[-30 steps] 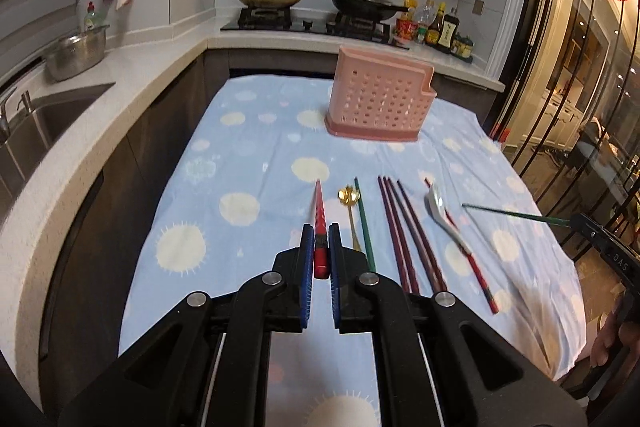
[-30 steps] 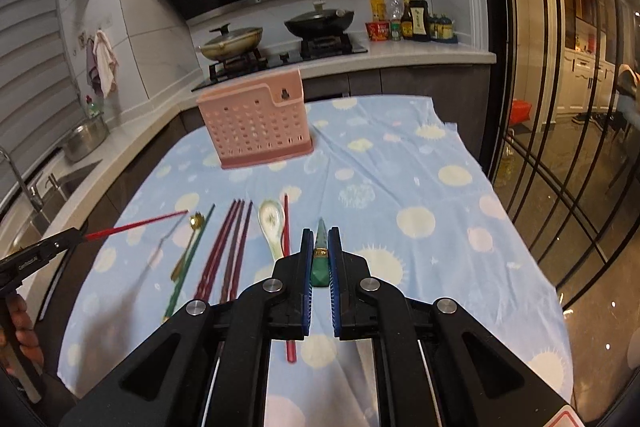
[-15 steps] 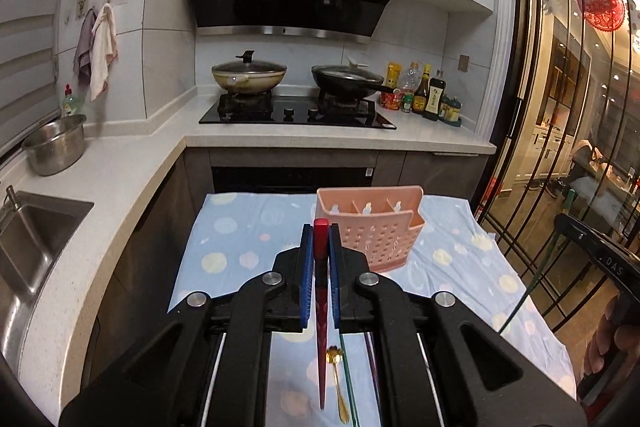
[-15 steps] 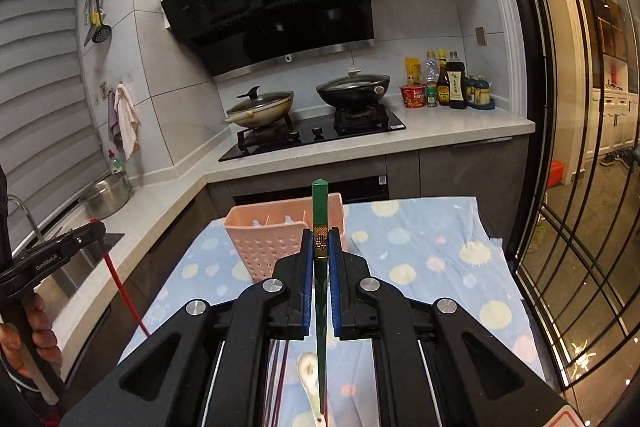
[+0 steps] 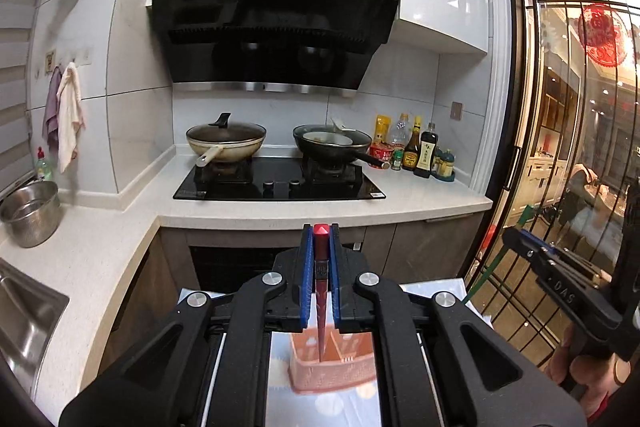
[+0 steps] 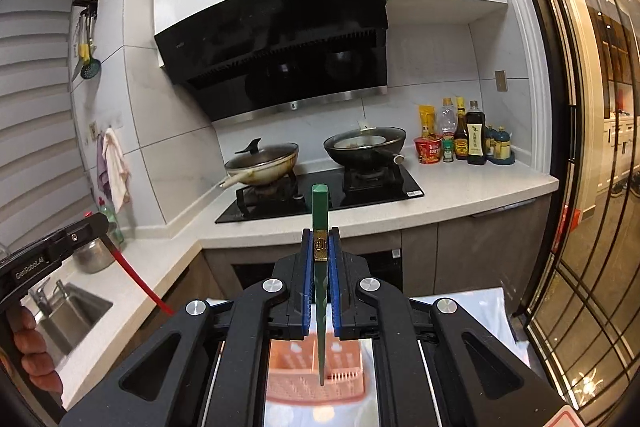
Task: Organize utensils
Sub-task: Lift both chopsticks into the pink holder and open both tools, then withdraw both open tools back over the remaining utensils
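My gripper bodies hide most of the pink basket, and it looks blurred. I cannot tell which compartment each chopstick tip hangs over.

red chopstick, green chopstick, pink perforated basket, blue-padded fingers

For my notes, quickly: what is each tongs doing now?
Left tongs: closed on the red chopstick.
Right tongs: closed on the green chopstick.

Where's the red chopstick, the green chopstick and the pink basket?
red chopstick (image 5: 321,269): left wrist view, upper shaft.
green chopstick (image 6: 320,211): right wrist view, thick top end.
pink basket (image 5: 336,377): left wrist view, front wall.
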### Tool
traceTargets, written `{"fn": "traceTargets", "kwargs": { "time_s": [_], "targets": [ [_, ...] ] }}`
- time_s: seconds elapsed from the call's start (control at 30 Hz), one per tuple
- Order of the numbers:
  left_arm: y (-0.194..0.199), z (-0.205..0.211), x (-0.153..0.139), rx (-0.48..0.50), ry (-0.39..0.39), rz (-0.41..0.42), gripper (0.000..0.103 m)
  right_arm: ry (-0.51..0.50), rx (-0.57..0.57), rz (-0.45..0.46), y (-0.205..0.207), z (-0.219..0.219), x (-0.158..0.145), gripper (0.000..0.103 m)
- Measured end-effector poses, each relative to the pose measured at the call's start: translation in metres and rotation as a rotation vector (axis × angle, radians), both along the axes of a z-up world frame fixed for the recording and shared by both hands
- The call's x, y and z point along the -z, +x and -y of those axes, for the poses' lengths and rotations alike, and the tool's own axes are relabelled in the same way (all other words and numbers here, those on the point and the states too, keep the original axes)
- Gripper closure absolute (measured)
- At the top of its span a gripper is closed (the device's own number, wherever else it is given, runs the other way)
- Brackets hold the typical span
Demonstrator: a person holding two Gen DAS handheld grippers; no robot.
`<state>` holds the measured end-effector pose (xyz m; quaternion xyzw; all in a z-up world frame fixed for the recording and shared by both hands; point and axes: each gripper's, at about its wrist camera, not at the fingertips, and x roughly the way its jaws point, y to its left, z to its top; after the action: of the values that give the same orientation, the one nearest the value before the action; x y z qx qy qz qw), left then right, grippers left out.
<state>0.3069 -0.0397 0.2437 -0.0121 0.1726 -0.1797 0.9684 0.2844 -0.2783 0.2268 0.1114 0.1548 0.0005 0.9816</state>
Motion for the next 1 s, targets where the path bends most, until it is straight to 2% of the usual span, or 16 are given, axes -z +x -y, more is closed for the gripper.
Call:
{"fn": "traceTargets", "kwargs": {
  "time_s": [0.17, 0.33, 0.47, 0.57, 0.7, 0.73, 0.77, 0.8, 0.87, 0.9, 1.0],
  "targets": [
    [0.038, 0.014, 0.003, -0.003, 0.0, -0.023, 0.096, 0.026, 0.003, -0.025, 0.045, 0.006, 0.009, 0.096],
    [0.066, 0.02, 0.031, -0.017, 0.026, -0.084, 0.096, 0.089, -0.014, -0.126, 0.077, 0.016, 0.051, 0.096],
    [0.083, 0.016, 0.062, -0.043, 0.045, -0.151, 0.096, 0.125, -0.013, -0.211, 0.089, 0.025, 0.088, 0.096],
    [0.084, 0.011, 0.08, -0.057, 0.053, -0.18, 0.096, 0.116, -0.004, -0.244, 0.09, 0.024, 0.107, 0.096],
    [0.082, 0.001, 0.094, -0.076, 0.05, -0.196, 0.093, 0.092, 0.018, -0.243, 0.082, 0.026, 0.116, 0.087],
    [0.08, -0.002, 0.096, -0.082, 0.05, -0.199, 0.084, 0.079, 0.023, -0.24, 0.08, 0.025, 0.118, 0.084],
    [0.078, -0.005, 0.097, -0.092, 0.05, -0.2, 0.077, 0.068, 0.031, -0.233, 0.075, 0.024, 0.117, 0.077],
    [0.072, -0.008, 0.097, -0.102, 0.049, -0.193, 0.063, 0.061, 0.038, -0.223, 0.068, 0.024, 0.116, 0.07],
    [0.061, -0.013, 0.099, -0.12, 0.057, -0.173, 0.049, 0.044, 0.043, -0.203, 0.053, 0.022, 0.114, 0.064],
    [0.054, -0.016, 0.099, -0.132, 0.06, -0.164, 0.038, 0.033, 0.047, -0.194, 0.046, 0.021, 0.113, 0.06],
    [0.032, -0.024, 0.102, -0.158, 0.074, -0.137, 0.019, -0.008, 0.068, -0.163, 0.014, 0.015, 0.109, 0.05]
  ]
}}
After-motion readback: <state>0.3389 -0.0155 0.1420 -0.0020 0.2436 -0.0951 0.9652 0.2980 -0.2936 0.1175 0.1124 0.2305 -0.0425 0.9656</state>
